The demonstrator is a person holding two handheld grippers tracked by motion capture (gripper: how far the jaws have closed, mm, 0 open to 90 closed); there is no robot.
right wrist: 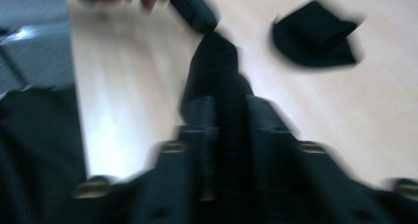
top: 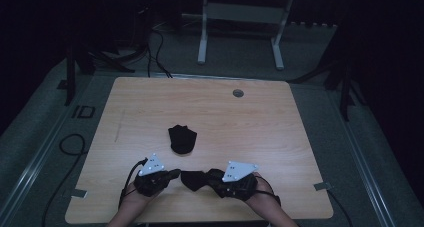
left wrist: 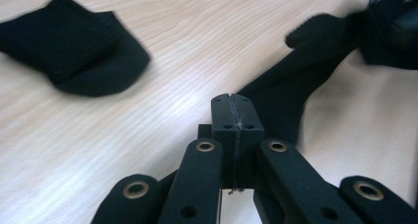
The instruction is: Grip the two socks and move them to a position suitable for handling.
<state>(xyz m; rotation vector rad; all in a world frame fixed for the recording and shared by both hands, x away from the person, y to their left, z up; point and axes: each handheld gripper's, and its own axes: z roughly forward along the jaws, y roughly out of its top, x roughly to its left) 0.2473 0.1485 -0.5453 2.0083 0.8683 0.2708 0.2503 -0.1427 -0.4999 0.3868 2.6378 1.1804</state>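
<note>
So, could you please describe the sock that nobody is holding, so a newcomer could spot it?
On the wooden table, look near the middle, beyond both grippers. The loose sock lies there bunched up by itself, while the other sock is stretched between the grippers.

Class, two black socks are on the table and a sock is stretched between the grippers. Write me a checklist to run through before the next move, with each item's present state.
1. Left gripper pinches the stretched sock: ok; jaws are pressed together with cloth between the tips.
2. Right gripper has the sock's other end: ok; the sock runs between its jaws, though that view is blurred.
3. Right grip is firm: cannot tell.
4. Sock spans both grippers above the table: ok in the high view.
5. Second sock lies apart from the held one: ok.
6. Second sock is flat: not ok; it looks folded or bunched.
</note>
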